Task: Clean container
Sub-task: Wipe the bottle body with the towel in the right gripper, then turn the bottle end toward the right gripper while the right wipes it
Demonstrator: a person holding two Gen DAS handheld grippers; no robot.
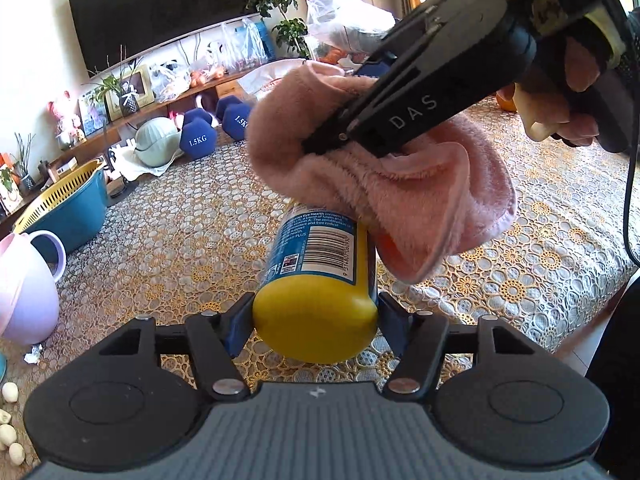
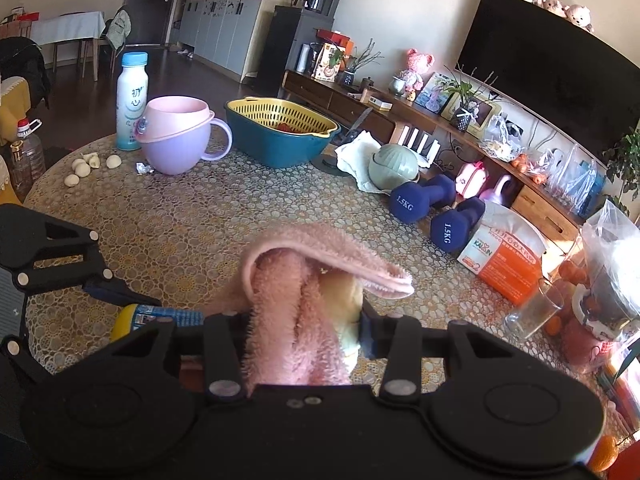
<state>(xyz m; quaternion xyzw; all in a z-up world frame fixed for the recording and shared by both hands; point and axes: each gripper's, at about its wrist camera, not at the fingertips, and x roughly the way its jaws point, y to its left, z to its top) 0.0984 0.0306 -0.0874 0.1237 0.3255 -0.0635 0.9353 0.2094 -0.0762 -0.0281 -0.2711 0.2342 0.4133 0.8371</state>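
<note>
My left gripper [image 1: 316, 322] is shut on a yellow container [image 1: 320, 280] with a blue label, held sideways above the table, its yellow base toward the camera. A fluffy pink cloth [image 1: 384, 188] is pressed onto the container's far end, and my right gripper [image 1: 340, 136] is shut on that cloth, coming in from the upper right with a hand behind it. In the right wrist view the pink cloth [image 2: 296, 312] fills the space between the fingers of the right gripper [image 2: 304, 332]. The container [image 2: 160, 316] and the left gripper [image 2: 108, 284] show at the lower left.
A lace-covered table [image 1: 180, 240] carries a teal basin with a yellow strainer [image 2: 280, 136], a lilac and pink cup [image 2: 180, 140], a white bottle [image 2: 132, 100], two blue dumbbells [image 2: 424, 200], an orange-white bag [image 2: 504, 256], a glass [image 2: 532, 308] and small white lumps [image 2: 84, 168].
</note>
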